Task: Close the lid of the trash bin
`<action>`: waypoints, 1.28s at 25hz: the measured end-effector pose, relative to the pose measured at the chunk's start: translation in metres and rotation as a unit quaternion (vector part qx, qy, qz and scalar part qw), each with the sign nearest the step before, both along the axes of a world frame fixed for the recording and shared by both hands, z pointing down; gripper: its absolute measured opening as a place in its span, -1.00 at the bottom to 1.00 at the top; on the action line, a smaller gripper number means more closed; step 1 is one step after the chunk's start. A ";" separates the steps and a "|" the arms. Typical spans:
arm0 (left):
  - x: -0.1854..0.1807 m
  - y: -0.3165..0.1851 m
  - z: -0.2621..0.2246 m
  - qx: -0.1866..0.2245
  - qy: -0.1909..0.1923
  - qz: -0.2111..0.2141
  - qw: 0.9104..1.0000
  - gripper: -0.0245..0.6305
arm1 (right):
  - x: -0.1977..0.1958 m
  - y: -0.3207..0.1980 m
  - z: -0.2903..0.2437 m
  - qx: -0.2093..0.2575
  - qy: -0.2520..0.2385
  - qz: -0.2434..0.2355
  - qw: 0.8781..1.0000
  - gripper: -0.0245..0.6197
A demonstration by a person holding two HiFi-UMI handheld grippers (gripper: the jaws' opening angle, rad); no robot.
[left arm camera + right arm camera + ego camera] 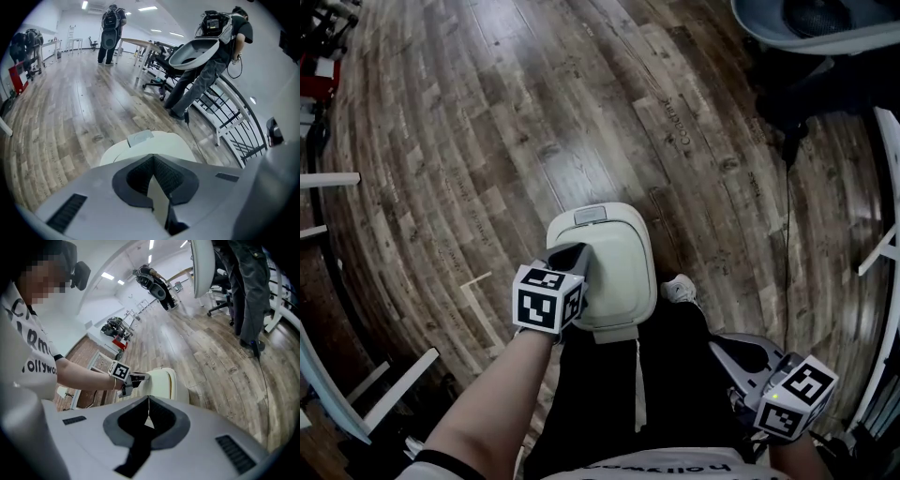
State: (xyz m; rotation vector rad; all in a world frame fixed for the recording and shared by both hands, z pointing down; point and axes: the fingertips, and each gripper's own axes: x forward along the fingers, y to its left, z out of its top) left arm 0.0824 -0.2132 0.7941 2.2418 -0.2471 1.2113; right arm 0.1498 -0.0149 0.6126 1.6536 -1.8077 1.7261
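The trash bin [619, 267] is cream-coloured and stands on the wood floor just in front of the person's legs. Its lid [157, 140] lies flat down on the body, with a small grey plate at its far edge. My left gripper [575, 255] rests on the near left part of the lid, jaws shut with nothing between them. In the right gripper view the bin [165, 383] shows side-on with the left gripper [137, 378] on top. My right gripper [739, 358] hangs low at the right, away from the bin, shut and empty.
White frame legs [389, 389] stand at the left edge. A chair base [825, 28] and a black cable [787, 216] lie at the upper right. The person's white shoe [679, 289] is beside the bin. Other people [206, 61] stand farther off.
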 end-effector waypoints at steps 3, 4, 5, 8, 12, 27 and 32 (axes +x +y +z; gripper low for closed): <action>-0.004 0.003 0.008 0.013 -0.013 0.022 1.000 -0.91 | -0.003 0.006 0.003 -0.003 0.001 0.005 1.000 -0.90; -0.005 0.003 0.011 0.015 -0.018 0.026 0.999 -0.91 | -0.003 0.008 0.004 -0.004 0.000 0.009 1.000 -0.90; -0.005 0.003 0.013 0.017 -0.023 0.028 0.999 -0.91 | -0.002 0.010 0.004 -0.006 0.000 0.012 1.000 -0.90; -0.002 0.002 0.019 0.022 -0.032 0.037 0.999 -0.91 | 0.000 0.016 0.006 -0.012 0.000 0.018 1.000 -0.90; -0.002 0.003 0.021 0.036 -0.028 0.050 0.998 -0.91 | 0.000 0.019 0.008 -0.011 -0.003 0.026 1.000 -0.90; -0.004 0.003 0.029 -0.019 -0.058 0.019 0.998 -0.91 | -0.008 0.020 0.008 -0.006 -0.003 0.030 1.000 -0.90; -0.004 0.007 0.005 -0.005 -0.026 0.015 1.000 -0.91 | -0.003 0.013 -0.005 0.007 0.011 0.019 1.000 -0.90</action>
